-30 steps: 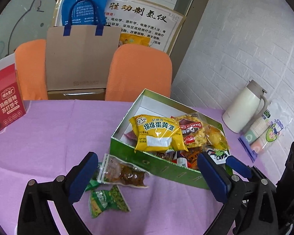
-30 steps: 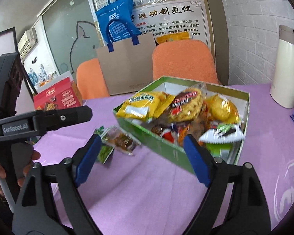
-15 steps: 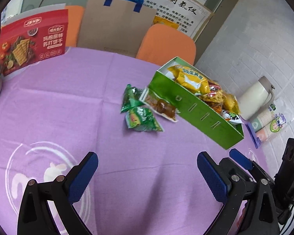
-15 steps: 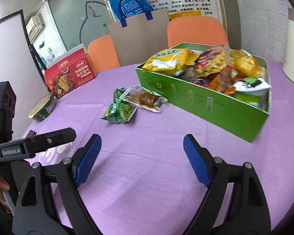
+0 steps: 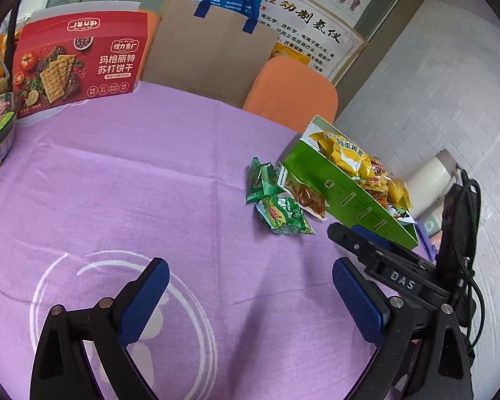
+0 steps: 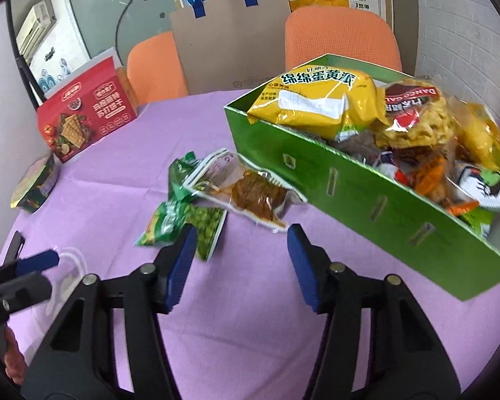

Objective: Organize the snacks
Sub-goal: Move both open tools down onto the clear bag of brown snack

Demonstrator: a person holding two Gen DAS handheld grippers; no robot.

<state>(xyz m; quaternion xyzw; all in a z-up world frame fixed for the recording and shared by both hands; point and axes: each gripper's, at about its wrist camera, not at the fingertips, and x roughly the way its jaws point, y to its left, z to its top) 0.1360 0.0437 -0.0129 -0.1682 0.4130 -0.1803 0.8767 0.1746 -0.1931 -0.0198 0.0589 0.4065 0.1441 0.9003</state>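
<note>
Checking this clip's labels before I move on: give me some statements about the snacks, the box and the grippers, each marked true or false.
1. The green box holds a yellow bag. True.
2. All snacks are in the box. False: green packets and a clear packet lie on the purple cloth.
3. The right gripper grips a packet. False: nothing sits between its open, just-narrowed jaws.
4. The left gripper is open and empty. True.
5. The red cracker box lies flat. False: it stands upright.
</note>
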